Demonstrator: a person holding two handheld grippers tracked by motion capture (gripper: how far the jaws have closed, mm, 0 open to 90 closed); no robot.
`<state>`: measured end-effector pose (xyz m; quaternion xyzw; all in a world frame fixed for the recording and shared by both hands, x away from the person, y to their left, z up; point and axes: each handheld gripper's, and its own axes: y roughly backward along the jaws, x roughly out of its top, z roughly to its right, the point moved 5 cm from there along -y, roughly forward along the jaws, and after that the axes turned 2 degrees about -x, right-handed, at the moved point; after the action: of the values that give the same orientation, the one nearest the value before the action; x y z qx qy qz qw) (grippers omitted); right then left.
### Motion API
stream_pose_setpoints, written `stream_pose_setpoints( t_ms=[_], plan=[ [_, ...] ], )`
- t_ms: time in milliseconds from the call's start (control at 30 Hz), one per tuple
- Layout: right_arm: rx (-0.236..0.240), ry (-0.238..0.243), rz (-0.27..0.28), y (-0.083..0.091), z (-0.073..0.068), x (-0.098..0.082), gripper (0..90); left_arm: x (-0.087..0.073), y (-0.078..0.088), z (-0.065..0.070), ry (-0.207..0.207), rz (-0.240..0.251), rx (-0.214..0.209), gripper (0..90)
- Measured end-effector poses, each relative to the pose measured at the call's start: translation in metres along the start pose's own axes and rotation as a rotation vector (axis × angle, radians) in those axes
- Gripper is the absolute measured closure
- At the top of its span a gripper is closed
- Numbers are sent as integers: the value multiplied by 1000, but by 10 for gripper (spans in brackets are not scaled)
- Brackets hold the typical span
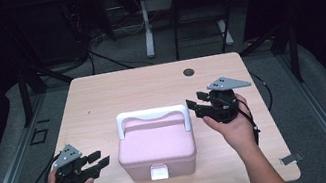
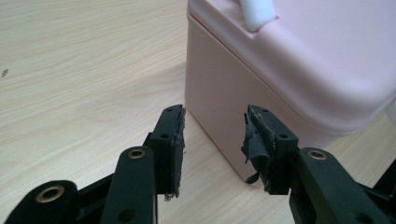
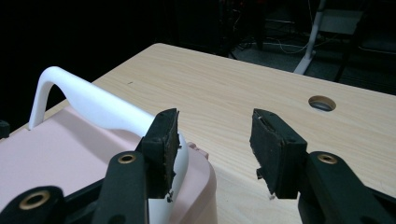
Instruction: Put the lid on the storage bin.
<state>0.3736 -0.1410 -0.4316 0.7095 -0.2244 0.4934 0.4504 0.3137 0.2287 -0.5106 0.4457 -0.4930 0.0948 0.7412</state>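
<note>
Box, pink with a white handle and a white front latch, sits closed near the front middle of the desk. The left tool hangs released beside the box's left wall, nothing between its jaws. The right tool is also spread and empty, at the handle's right end; one pad seems to overlap the handle, though contact is hard to judge. The main risk is a one-sided grab: lifting by the handle's end could tilt or drag the box, and the frayed pad lining may slip on smooth plastic.
</note>
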Motion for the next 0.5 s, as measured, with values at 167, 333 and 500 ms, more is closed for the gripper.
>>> stream_pose_setpoints(
  t_ms=[167, 333, 500],
  plan=[
    [5, 11, 11, 1, -3, 3, 511, 7, -4, -7, 6, 3, 12, 566],
    [4, 15, -4, 2, -3, -1, 510, 14, -13, -14, 10, 1, 11, 558],
    [-7, 19, -24, 2, -1, -7, 507, 21, -23, -21, 19, 5, 10, 556]
  ],
)
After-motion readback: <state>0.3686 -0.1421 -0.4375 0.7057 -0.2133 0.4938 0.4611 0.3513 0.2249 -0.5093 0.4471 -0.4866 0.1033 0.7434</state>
